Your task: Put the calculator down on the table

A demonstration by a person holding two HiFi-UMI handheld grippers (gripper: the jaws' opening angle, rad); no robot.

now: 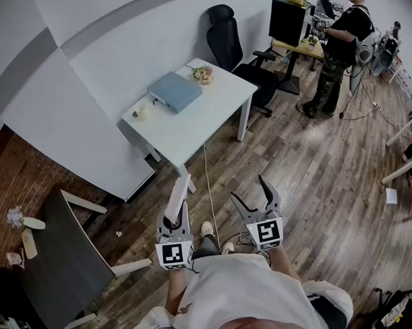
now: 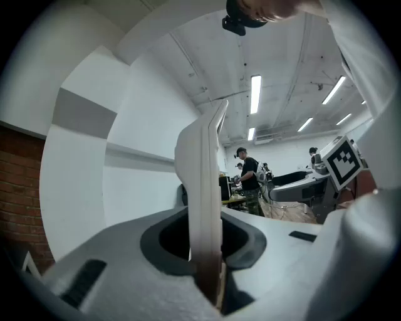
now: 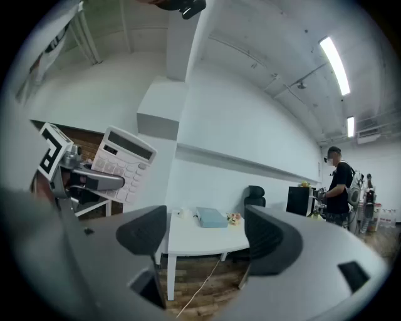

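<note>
My left gripper [image 1: 176, 219] is shut on a white calculator [image 1: 179, 193], held upright and edge-on above the wooden floor. In the left gripper view the calculator [image 2: 203, 175] rises as a thin slab out of the closed jaws. The right gripper view shows the calculator's [image 3: 122, 162] keys and display at the left, in the air. My right gripper [image 1: 249, 189] stands open beside it with nothing between its fingers. The white table [image 1: 214, 110] stands ahead, some way beyond both grippers; it also shows between the right jaws as the table [image 3: 188, 241].
On the white table lie a blue folder [image 1: 175, 91], a small bunch of flowers [image 1: 203, 74] and a small white item [image 1: 142, 112]. A black office chair [image 1: 229, 34] stands behind it. A person [image 1: 342, 44] stands at a far desk. A dark table [image 1: 61, 256] is at left; a cable [image 1: 208, 187] crosses the floor.
</note>
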